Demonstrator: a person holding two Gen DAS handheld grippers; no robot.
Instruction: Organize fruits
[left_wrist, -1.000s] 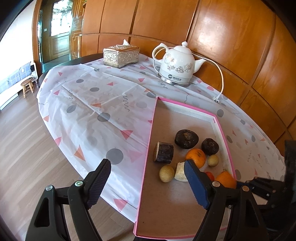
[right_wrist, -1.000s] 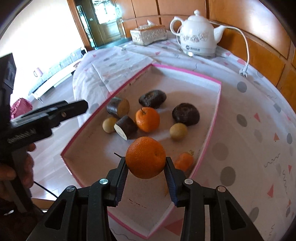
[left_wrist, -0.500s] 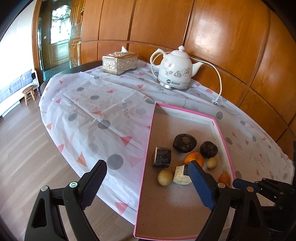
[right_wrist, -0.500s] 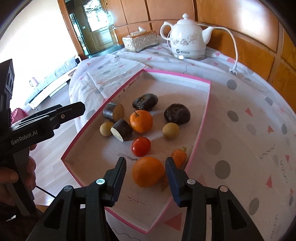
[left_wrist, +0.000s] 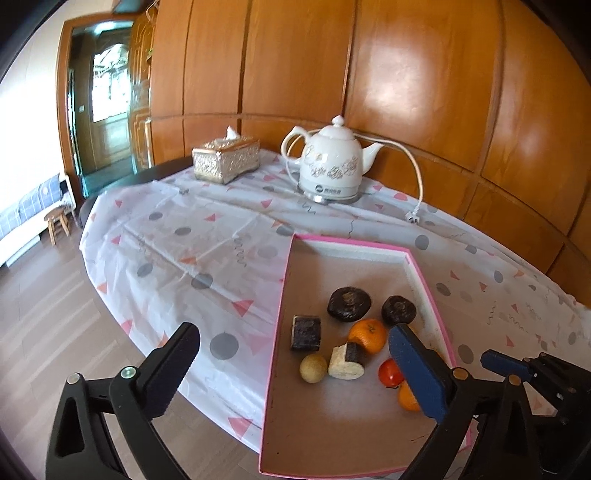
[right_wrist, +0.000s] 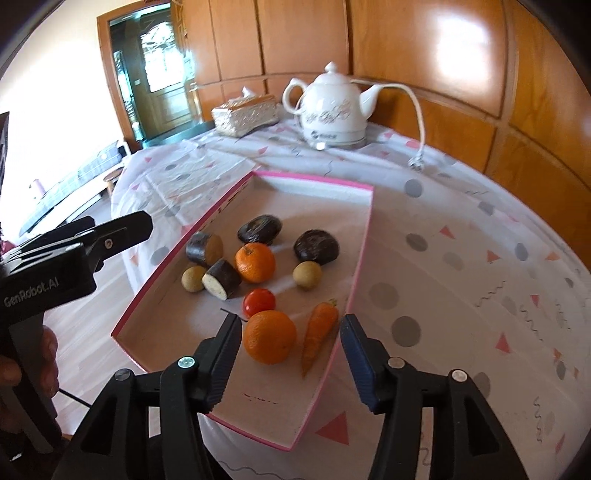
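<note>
Your right tool (right_wrist: 291, 345) hangs over the near end of the pink tray (right_wrist: 360, 254), its jaws opening and clear of the large orange (right_wrist: 269, 336) that lies on the tray floor between them, nearer the left finger. Just right of that orange, also between the fingers, lies a carrot (right_wrist: 318, 328). Just beyond the tips sits a tomato (right_wrist: 259, 301); farther on come a second orange (right_wrist: 255, 262), two cut dark-skinned pieces (right_wrist: 221, 277), two small tan round fruits (right_wrist: 307, 274) and two dark round fruits (right_wrist: 316, 246).

Your left tool (left_wrist: 295, 362) is held at the tray's left edge, jaws opening wide with nothing between them; the produce lies ahead and right of it. Far beyond both tools, on the patterned cloth of the worktop (left_wrist: 207, 243), stand a white kettle (left_wrist: 330, 166) and a tissue box (left_wrist: 226, 159).
</note>
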